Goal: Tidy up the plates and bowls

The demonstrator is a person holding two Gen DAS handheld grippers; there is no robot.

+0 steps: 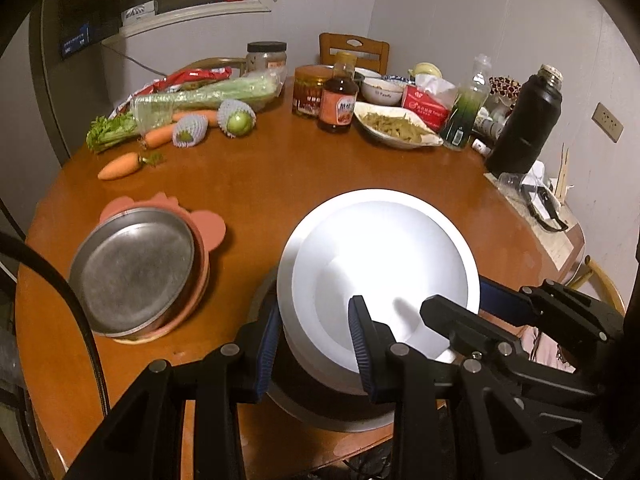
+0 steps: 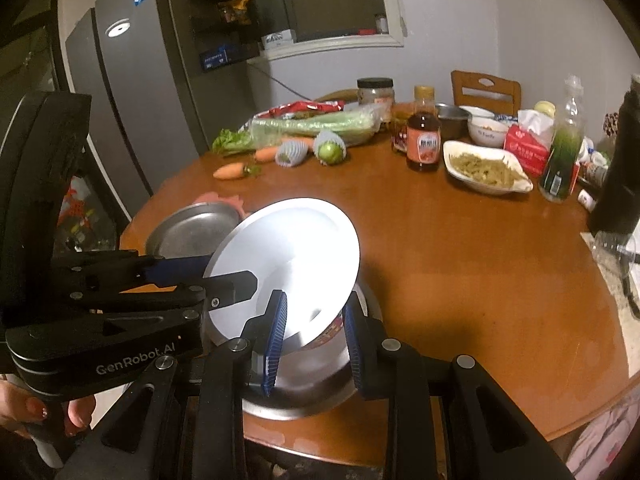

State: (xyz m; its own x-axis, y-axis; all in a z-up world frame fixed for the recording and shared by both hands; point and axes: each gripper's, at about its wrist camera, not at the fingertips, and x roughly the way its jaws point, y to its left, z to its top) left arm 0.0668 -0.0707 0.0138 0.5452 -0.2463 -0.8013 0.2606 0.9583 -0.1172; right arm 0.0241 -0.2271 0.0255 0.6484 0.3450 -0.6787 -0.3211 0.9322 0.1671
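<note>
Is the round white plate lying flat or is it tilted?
Tilted: the round white plate leans with its far rim raised above the wooden table.

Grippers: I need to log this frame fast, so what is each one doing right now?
Left gripper: shut on the near rim of the white plate stack.
Right gripper: shut on the same stack's rim, at the other side.

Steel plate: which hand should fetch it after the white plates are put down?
Probably left. The steel plate sits on the left hand-held gripper's side of the white plates. The right hand-held gripper would have to reach across. Both are gripping the plates now.
</note>
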